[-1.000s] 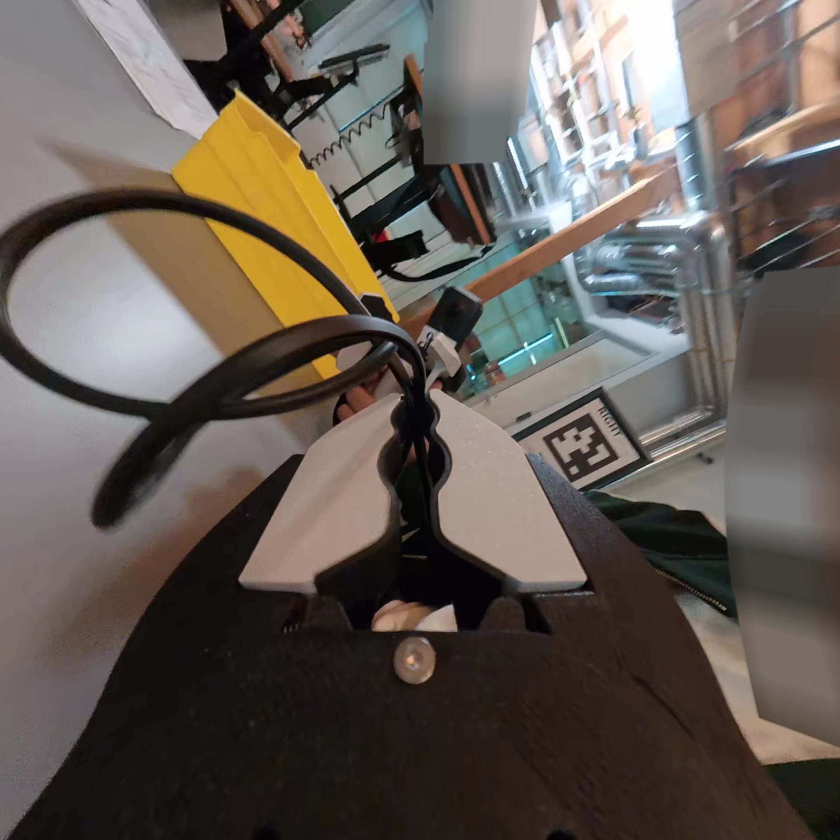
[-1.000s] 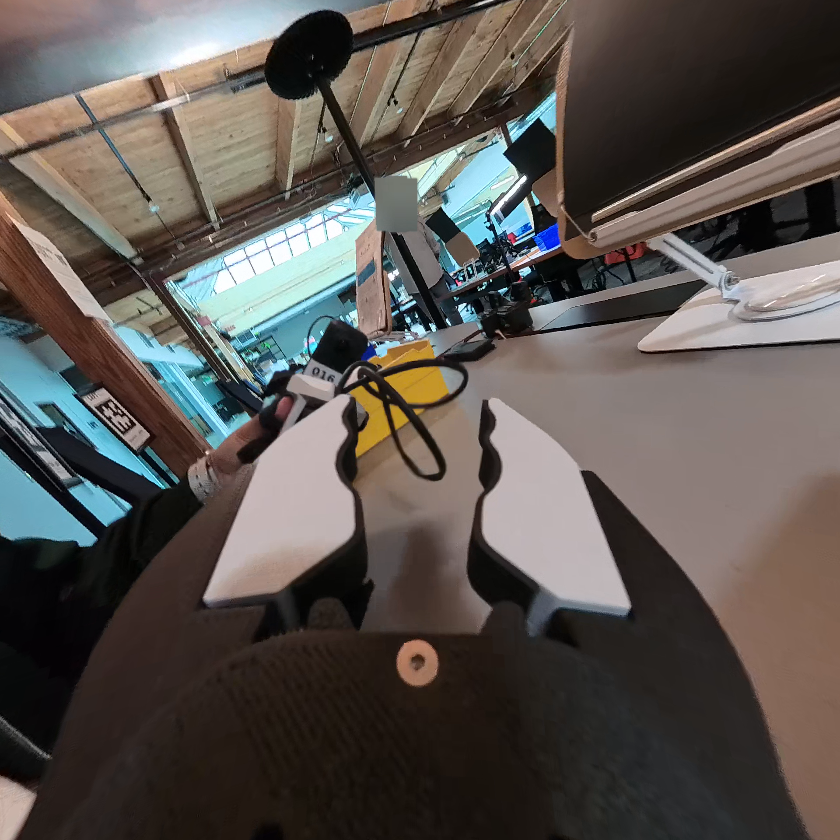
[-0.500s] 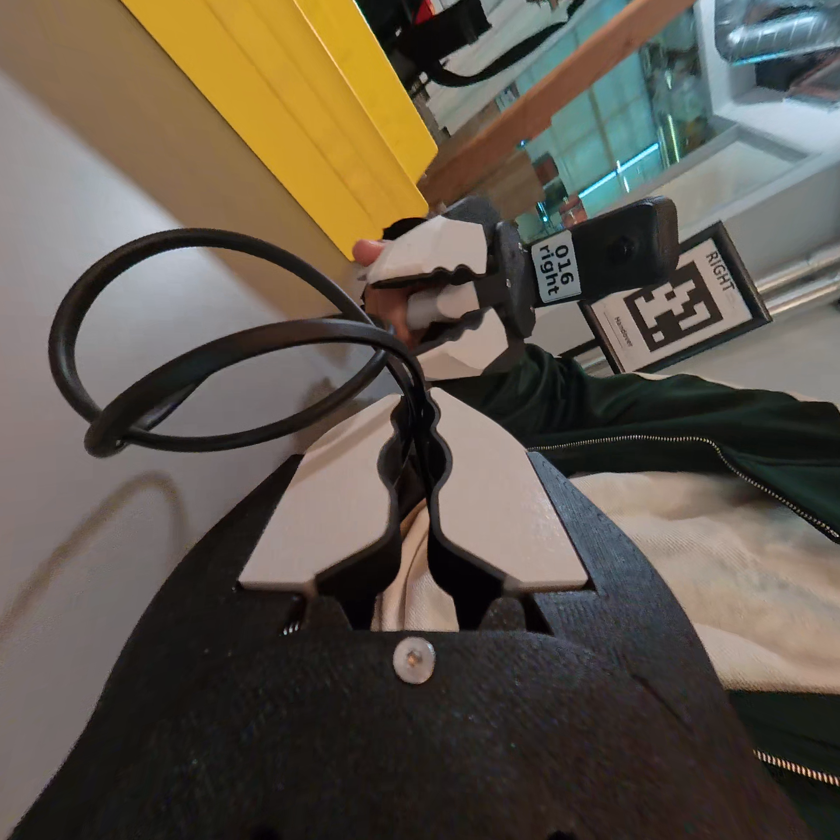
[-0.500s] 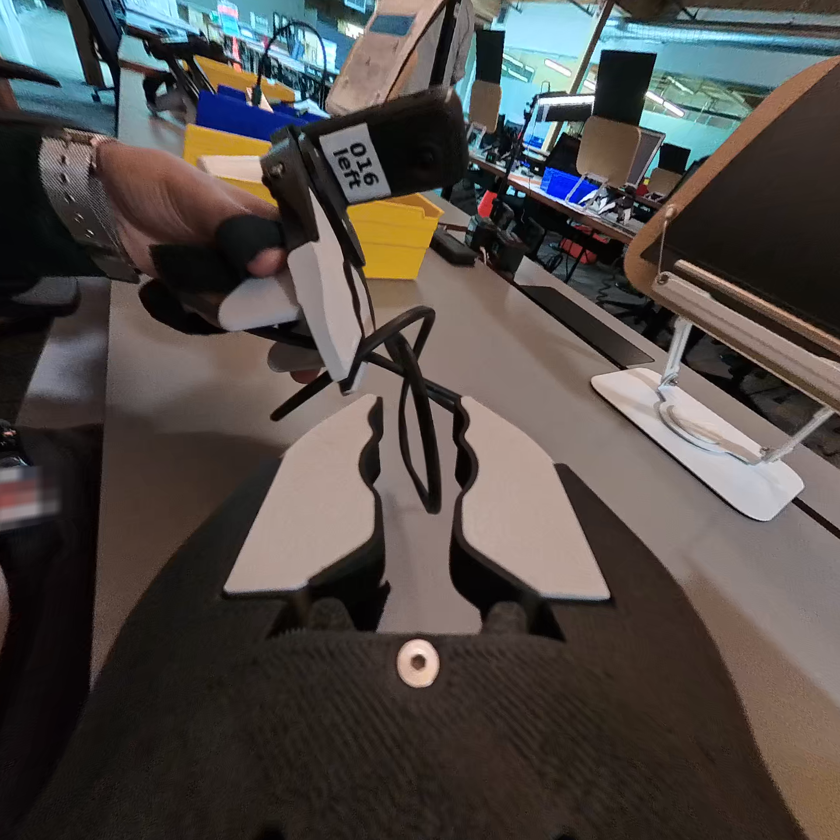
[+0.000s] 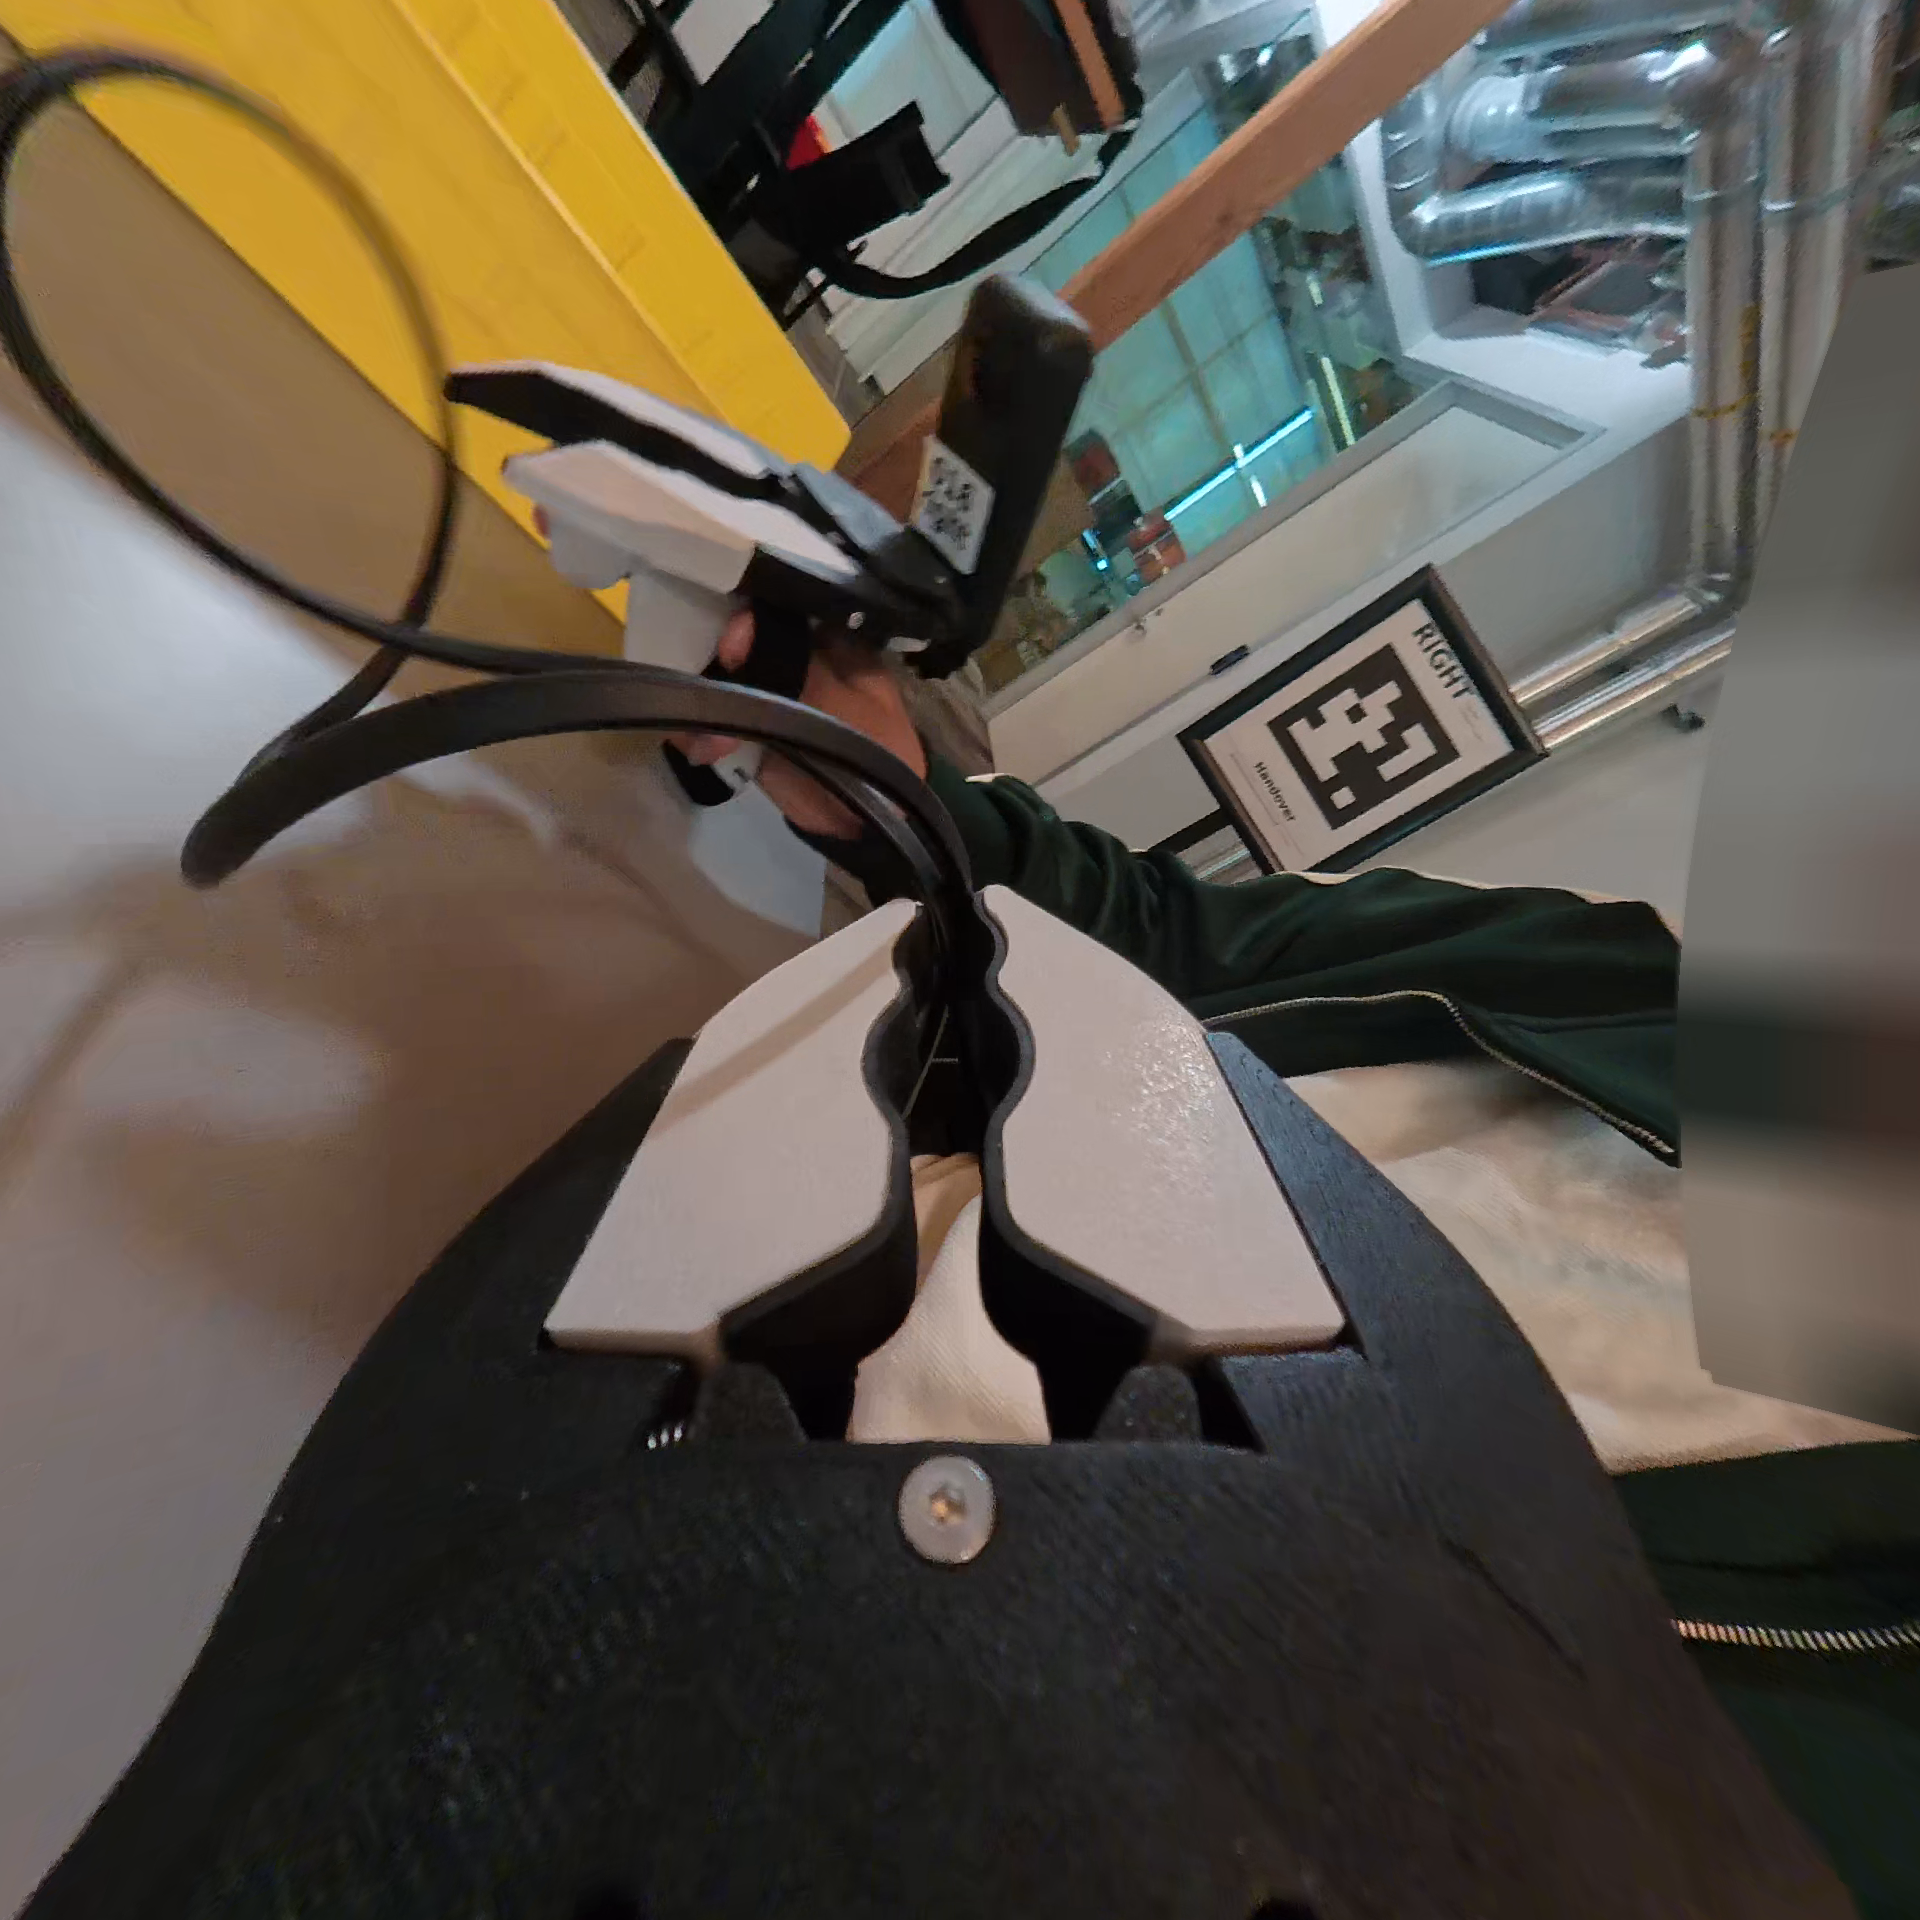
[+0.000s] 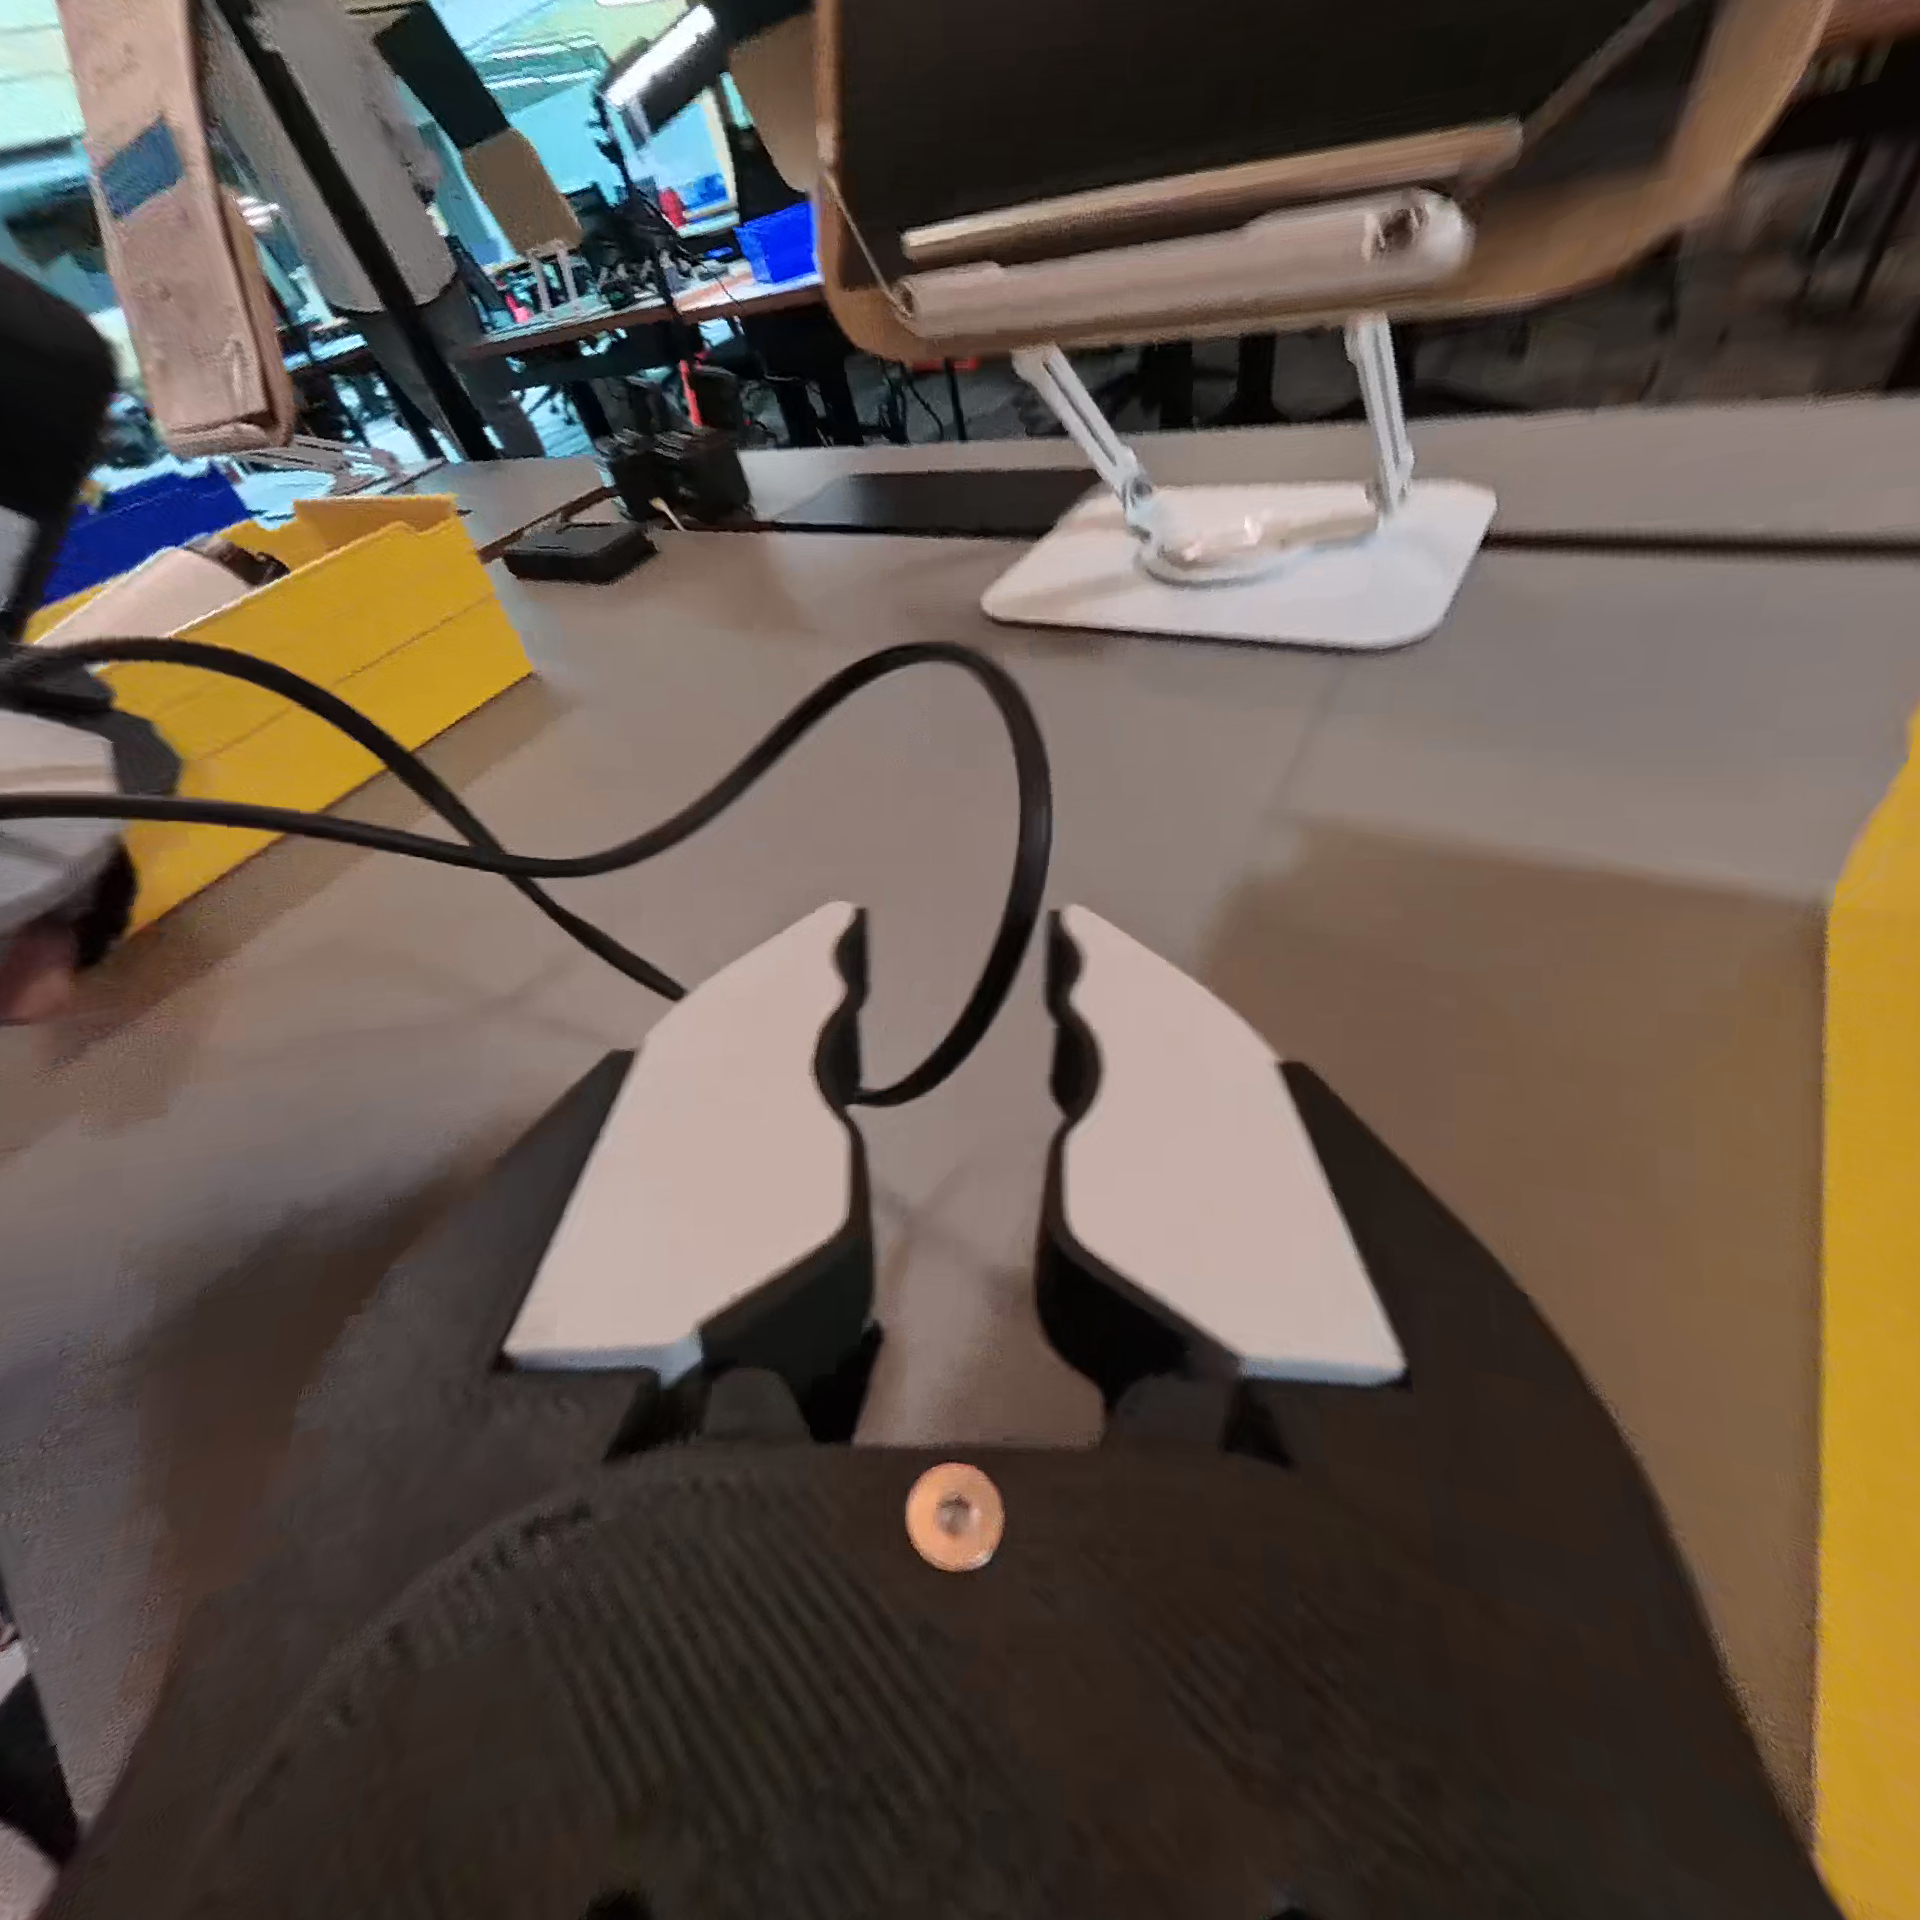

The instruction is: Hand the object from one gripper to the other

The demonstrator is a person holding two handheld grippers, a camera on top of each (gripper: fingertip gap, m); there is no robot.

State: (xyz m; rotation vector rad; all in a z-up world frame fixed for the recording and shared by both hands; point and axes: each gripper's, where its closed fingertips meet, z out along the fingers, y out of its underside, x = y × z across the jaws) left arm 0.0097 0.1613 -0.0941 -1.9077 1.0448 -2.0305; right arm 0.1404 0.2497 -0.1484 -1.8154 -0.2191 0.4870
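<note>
A black cable (image 5: 582, 691) curls in loops above the grey table (image 5: 156, 1247). My left gripper (image 5: 951, 906) is shut on it, and the cable runs out from between its fingertips. In the left wrist view my right gripper (image 5: 486, 431) is farther off, held by a hand, with its fingers parted around the thin far loop. In the right wrist view my right gripper (image 6: 954, 925) is open and a loop of the cable (image 6: 1023, 821) hangs between its fingers, its low end by the left finger (image 6: 727, 1122). The left gripper (image 6: 62, 790) shows blurred at the left edge.
A yellow bin (image 6: 312, 644) stands at the back left of the table (image 6: 1455, 831), and another yellow wall (image 6: 1870, 1247) is at the right edge. A white stand (image 6: 1247, 582) holds a raised laptop behind. A framed marker sign (image 5: 1361, 727) and a dark green sleeve (image 5: 1299, 956) are in the left wrist view. Tip to tip, the grippers are about 15 cm apart.
My right gripper has come up around the cable, so the loop now sits deeper between its open fingers. My left gripper has stayed shut on the cable and shifted to the left edge of the right view.
</note>
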